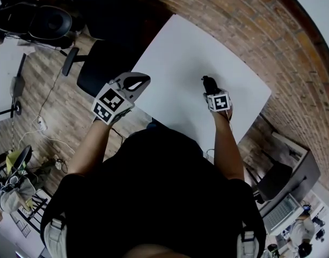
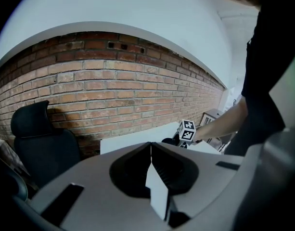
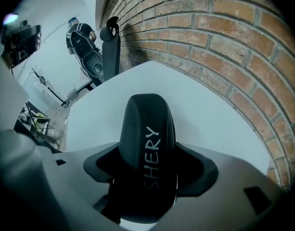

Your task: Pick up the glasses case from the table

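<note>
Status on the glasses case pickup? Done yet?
Done: right gripper clamped on the black glasses case. In hand: the lift, though whether it has left the white table isn't clear. Left: get it clearly off the table. Left gripper shut, empty.

left gripper [image 1: 144,80]: fingers together, empty | right gripper [image 1: 209,84]: fingers clamped on glasses case [image 3: 147,129], pointing down

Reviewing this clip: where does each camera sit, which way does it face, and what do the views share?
Head view: on the head, facing steeply down at the table; shows torso, forearms, left gripper, right gripper.
Left gripper view: on that gripper, along shut jaws toward the brick wall; shows right forearm.
Right gripper view: along jaws clamping the glasses case, table beyond.
Shared: table and brick wall.
</note>
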`<action>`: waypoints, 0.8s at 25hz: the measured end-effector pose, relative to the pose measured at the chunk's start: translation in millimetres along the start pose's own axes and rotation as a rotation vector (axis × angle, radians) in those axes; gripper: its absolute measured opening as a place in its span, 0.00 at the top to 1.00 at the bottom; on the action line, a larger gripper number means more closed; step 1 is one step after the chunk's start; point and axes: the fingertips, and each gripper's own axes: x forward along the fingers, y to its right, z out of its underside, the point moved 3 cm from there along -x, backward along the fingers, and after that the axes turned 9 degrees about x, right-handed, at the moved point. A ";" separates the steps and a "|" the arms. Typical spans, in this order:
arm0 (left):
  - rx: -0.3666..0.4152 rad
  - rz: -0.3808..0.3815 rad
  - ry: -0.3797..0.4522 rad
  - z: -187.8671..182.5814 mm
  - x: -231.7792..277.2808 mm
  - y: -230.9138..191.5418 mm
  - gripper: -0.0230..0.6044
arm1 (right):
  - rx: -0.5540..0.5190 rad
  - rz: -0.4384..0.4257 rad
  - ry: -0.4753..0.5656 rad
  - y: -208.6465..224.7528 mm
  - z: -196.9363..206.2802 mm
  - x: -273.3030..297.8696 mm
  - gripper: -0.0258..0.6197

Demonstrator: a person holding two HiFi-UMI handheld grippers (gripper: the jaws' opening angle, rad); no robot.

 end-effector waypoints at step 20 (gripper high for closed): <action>0.045 -0.018 0.046 -15.8 -32.9 21.3 0.94 | 0.044 -0.004 0.214 -16.2 -12.5 -89.5 0.45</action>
